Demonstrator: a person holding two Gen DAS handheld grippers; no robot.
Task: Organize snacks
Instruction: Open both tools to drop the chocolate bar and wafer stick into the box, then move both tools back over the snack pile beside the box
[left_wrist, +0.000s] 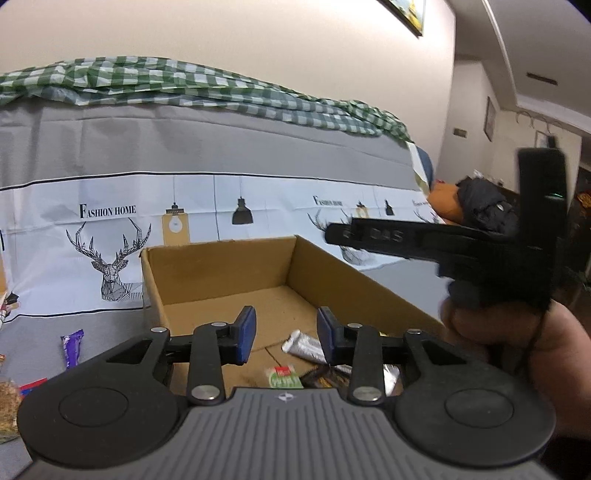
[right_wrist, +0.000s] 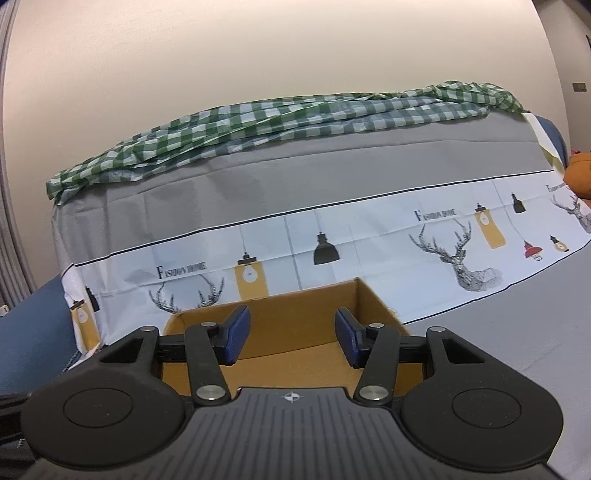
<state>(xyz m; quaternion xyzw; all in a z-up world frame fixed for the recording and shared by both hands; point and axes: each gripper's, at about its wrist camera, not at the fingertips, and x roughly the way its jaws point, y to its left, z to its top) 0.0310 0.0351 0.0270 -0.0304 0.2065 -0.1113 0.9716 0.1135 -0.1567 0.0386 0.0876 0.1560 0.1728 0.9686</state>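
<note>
An open cardboard box (left_wrist: 221, 269) stands on the grey cloth. Inside it lie a silver snack bar (left_wrist: 304, 345), a green and red packet (left_wrist: 284, 376) and a dark wrapper (left_wrist: 325, 376). My left gripper (left_wrist: 286, 334) is open and empty above the box's near side. My right gripper (right_wrist: 291, 338) is open and empty, over the same box (right_wrist: 373, 306); it also shows in the left wrist view (left_wrist: 443, 243), held in a hand to the right of the box. A purple snack bar (left_wrist: 72, 347) lies on the cloth left of the box.
More snack packets (left_wrist: 11, 402) lie at the far left edge. A printed deer cloth (left_wrist: 110, 236) covers the surface behind the box, with a green checked cloth (right_wrist: 280, 122) on top. An orange and a black item (left_wrist: 476, 206) lie at the right.
</note>
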